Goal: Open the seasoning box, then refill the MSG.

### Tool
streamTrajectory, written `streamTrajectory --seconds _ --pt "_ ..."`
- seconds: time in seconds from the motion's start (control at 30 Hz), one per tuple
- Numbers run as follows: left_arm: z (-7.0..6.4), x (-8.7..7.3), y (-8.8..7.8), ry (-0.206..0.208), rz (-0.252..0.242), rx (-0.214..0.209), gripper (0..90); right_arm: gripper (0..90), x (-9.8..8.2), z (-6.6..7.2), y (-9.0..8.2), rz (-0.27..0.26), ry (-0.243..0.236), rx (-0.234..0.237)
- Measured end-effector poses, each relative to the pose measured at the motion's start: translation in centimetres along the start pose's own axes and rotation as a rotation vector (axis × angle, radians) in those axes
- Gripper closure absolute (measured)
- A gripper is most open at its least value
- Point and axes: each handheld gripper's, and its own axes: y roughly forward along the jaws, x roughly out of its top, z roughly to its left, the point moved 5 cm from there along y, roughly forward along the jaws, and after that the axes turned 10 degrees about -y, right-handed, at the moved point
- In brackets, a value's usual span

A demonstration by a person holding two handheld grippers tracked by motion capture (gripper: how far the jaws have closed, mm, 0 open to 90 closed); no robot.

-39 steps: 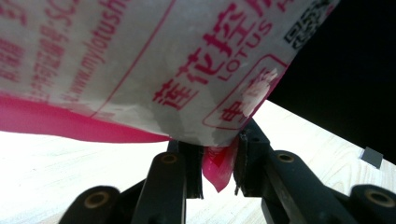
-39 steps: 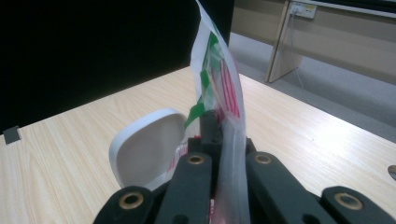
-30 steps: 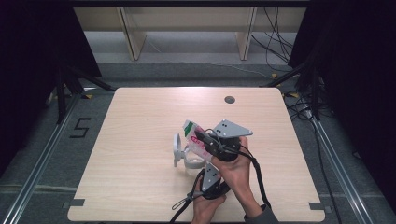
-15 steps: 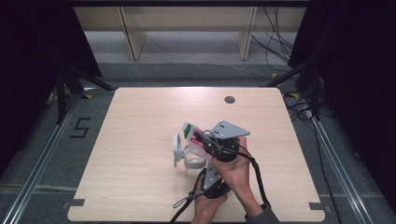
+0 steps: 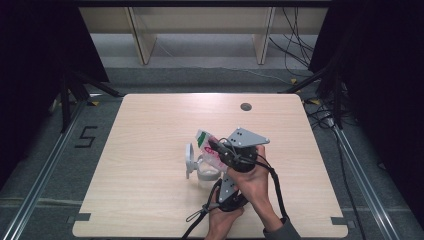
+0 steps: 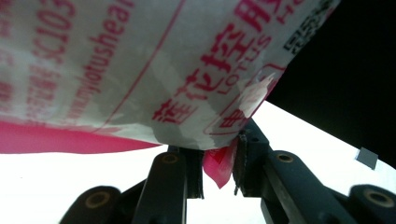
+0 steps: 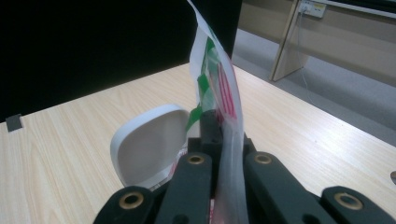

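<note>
I am wearing a grey sleeve (image 5: 282,232); my right gripper (image 5: 220,148) is showing black jaws, brass-coloured screws, a grey three-cornered plate, and a trailing black cable (image 5: 274,185).

Pale wood-grain rectangular table (image 5: 150,150) on grey carpeted floor (image 5: 200,77). Small dark round grommet (image 5: 245,106) near table's far edge. Black curtains (image 5: 35,50) at both sides. Light wooden shelf unit (image 5: 200,25) behind. Black cables (image 5: 295,35) trail at right. Metal floor rail (image 5: 45,175) at left, black painted "5" (image 5: 86,136) beside it.

A printed plastic bag (image 5: 207,145) with red and green markings is held upright over the table's middle.
</note>
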Motion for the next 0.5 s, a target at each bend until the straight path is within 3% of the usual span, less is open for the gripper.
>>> streamTrajectory --seconds 0.07,0.3,0.43,0.5 --pt "-0.01 0.03 0.03 0.001 0.000 -0.002 75.2 90.0 -0.01 0.02 -0.10 0.008 0.010 0.012" --pt "-0.04 0.09 0.09 -0.002 0.002 -0.005 75.2 90.0 0.04 -0.35 -0.05 0.000 -0.023 0.000" --pt "-0.08 0.18 0.01 0.002 0.004 0.004 75.3 90.0 0.24 -0.05 -0.08 -0.012 0.011 0.019" --pt "-0.06 0.21 0.14 -0.005 -0.006 -0.008 75.2 90.0 0.19 -0.31 -0.01 -0.004 -0.021 0.007"
